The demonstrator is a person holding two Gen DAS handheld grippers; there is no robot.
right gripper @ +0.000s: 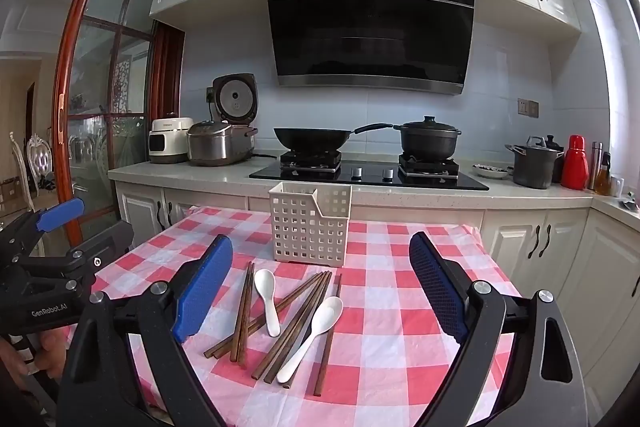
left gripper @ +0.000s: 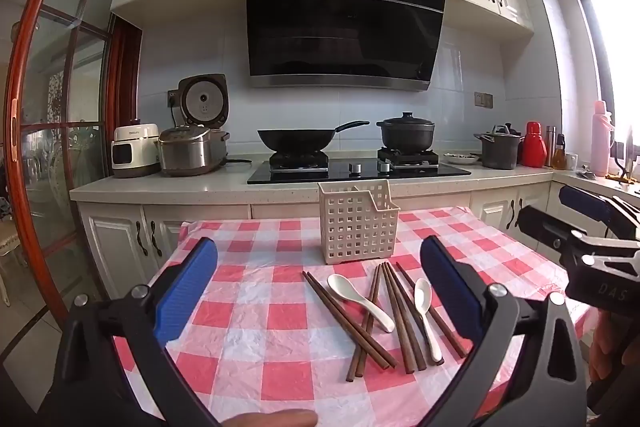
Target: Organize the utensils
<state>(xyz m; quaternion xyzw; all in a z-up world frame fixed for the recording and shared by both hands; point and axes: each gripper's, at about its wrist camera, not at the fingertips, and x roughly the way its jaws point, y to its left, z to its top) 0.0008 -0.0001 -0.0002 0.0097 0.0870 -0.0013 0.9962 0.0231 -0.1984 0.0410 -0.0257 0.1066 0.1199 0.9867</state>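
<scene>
Left gripper [left gripper: 320, 283]: we see its jaws spread wide with nothing between the blue pads, held above the near edge of the table.
Table [left gripper: 256, 343]: we note a red-and-white checked cloth covering the surface.
Chopsticks [right gripper: 244, 315]: we find the dark wooden sticks lying loose and crossed near the middle of the table, in front of the basket; some overlap the spoons.
Left spoon [right gripper: 267, 301]: white, lying flat among the left-hand sticks, bowl toward the basket.
Basket [right gripper: 310, 223]: we see the white perforated holder standing upright at the far edge of the table, apart from the utensils.
Right spoon [right gripper: 314, 331]: white, lying across the right-hand sticks, bowl toward the far edge.
Right gripper [right gripper: 320, 287]: we see its jaws fully apart and empty, above the near edge of the table.
Wok [right gripper: 312, 139]: on the left burner of the counter behind.
Pot [right gripper: 428, 141]: lidded, on the right burner.
</scene>
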